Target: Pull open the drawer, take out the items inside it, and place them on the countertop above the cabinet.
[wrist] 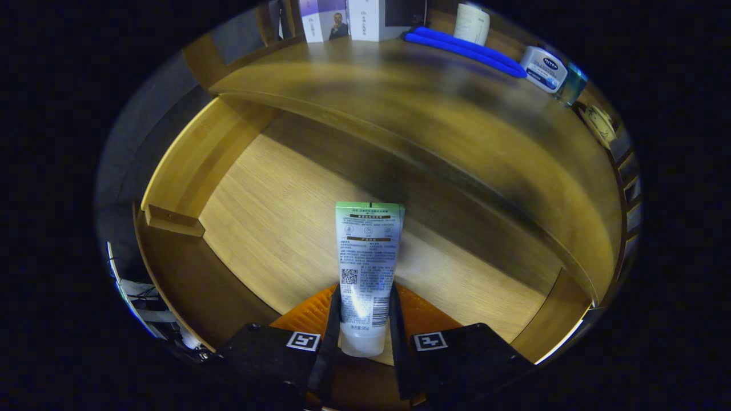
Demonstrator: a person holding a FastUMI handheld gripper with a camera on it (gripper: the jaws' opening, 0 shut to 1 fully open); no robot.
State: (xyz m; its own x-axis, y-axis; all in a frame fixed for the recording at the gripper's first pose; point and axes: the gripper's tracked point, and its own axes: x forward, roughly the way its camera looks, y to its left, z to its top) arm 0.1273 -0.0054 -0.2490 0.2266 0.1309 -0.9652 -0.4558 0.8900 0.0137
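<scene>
- Left of the claw (364,328), the pale wooden open drawer (268,228) has a bare floor.
- Between the fingers, pinched by both, a white-and-green plastic tube (368,257) points ahead.
- Beyond, rightward, the brown wooden countertop (434,125) awaits: lift, carry, release there.

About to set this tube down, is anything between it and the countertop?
Nothing visible blocks it. The gripper is shut on the tube above the open drawer; the countertop just beyond is bare, the blue cloth farther back.
</scene>
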